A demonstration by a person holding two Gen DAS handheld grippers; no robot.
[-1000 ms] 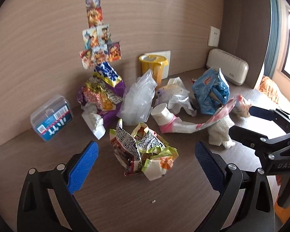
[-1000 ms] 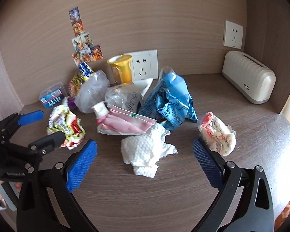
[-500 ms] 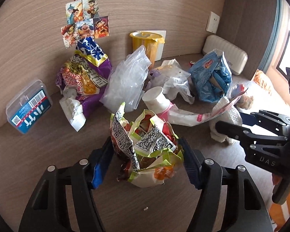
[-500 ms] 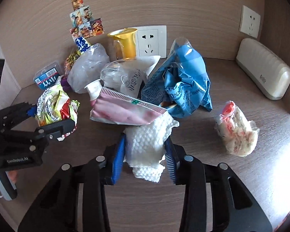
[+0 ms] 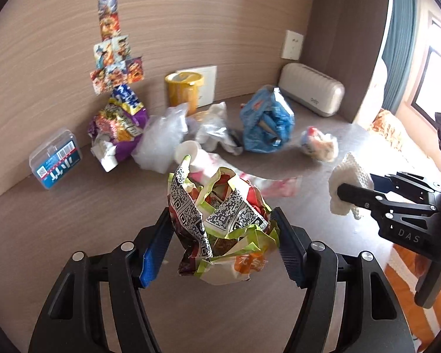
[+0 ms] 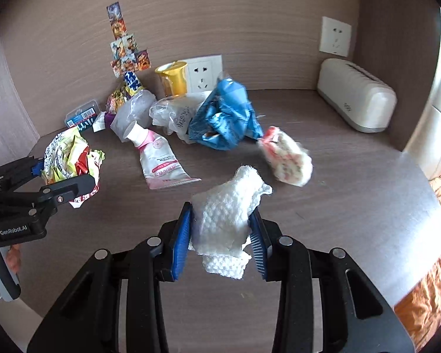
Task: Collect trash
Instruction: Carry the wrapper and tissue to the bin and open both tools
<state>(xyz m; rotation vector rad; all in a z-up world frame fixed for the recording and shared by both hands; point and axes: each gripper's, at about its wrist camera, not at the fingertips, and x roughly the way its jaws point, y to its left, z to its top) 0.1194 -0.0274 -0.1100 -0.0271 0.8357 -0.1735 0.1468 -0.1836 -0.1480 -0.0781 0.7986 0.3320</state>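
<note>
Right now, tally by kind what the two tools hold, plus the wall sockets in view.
crumpled snack wrapper: 1, in the left tool
white paper towel: 1, in the right tool
wall sockets: 2
Total: 4

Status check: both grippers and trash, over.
Left gripper shut on crumpled wrapper. Right gripper shut on white tissue. More litter on desk. Nothing blocking.

stickers (image 5: pixel 114 50) on wall | socket (image 6: pixel 204 73) | white speaker (image 6: pixel 357 95) by corner | blue case (image 5: pixel 56 163)
</note>
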